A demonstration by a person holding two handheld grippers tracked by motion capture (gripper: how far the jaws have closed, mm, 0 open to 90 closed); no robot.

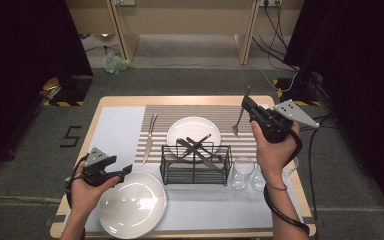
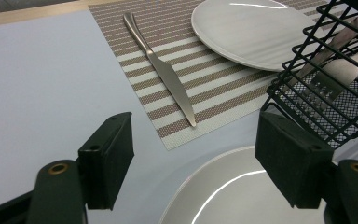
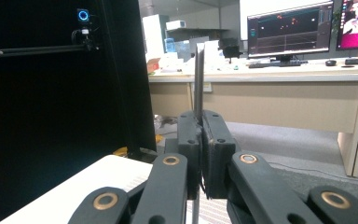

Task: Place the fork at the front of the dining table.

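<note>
High view shows a place setting being laid around the round dinner plate (image 1: 194, 131) on the striped placemat (image 1: 230, 111), and that plate serves as the landmark. Left of the plate, a knife (image 1: 150, 131) already lies on the placemat, handle pointing away from the person. Nearer than the plate and to its left, the left gripper (image 1: 125, 171) hovers over the rim of a stack of white plates (image 1: 132, 205); its jaws stand wide apart with nothing between them. Directly in front of the plate sits the black wire caddy (image 1: 195, 164), with more cutlery crossed inside it. Right of the plate, the right gripper (image 1: 245, 103) is clenched on a fork (image 1: 239, 120), which hangs tines down, clear of the placemat; the right gripper view shows the pads pressed together on its thin handle. The step in hand looks like placing this fork beside the plate. The next move probably calls for lowering it, tipping it flat onto the placemat just right of the plate and parallel to the knife, then letting go.
</note>
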